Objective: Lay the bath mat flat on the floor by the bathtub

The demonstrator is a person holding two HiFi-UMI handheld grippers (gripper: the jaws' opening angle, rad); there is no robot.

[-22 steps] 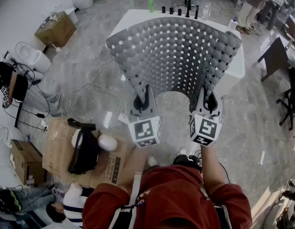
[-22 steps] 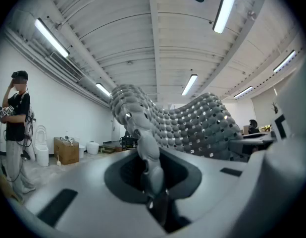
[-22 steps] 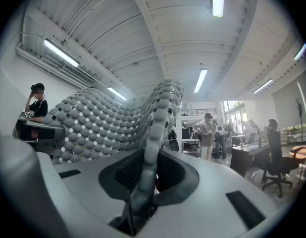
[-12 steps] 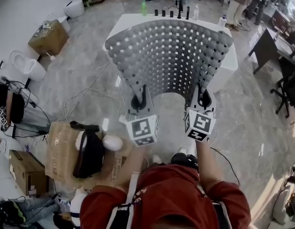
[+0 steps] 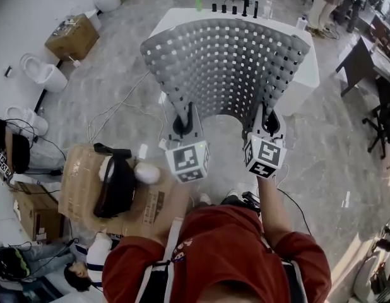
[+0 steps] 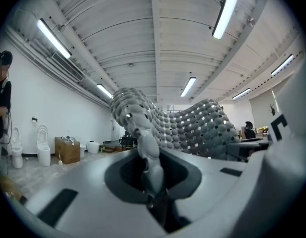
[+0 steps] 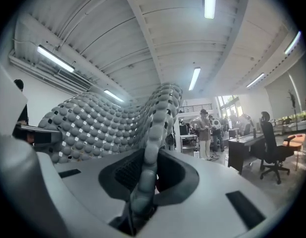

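Note:
The bath mat is grey, knobbly and full of square holes. It hangs spread out in the air in front of me, bowed like an arch, over the white bathtub. My left gripper is shut on the mat's near left corner, and my right gripper is shut on its near right corner. In the left gripper view the mat's edge runs pinched between the jaws. The right gripper view shows the mat's edge clamped the same way.
Several dark bottles and a green one stand on the tub's far rim. A cardboard box with a black bag sits at my left. Cables trail over the marble floor. Toilets line the left wall, desks and a chair the right.
Both grippers stay shut on the mat's corners and keep it spread. The view has shifted slightly, and the mat and grippers sit a little higher in the picture than a second ago.

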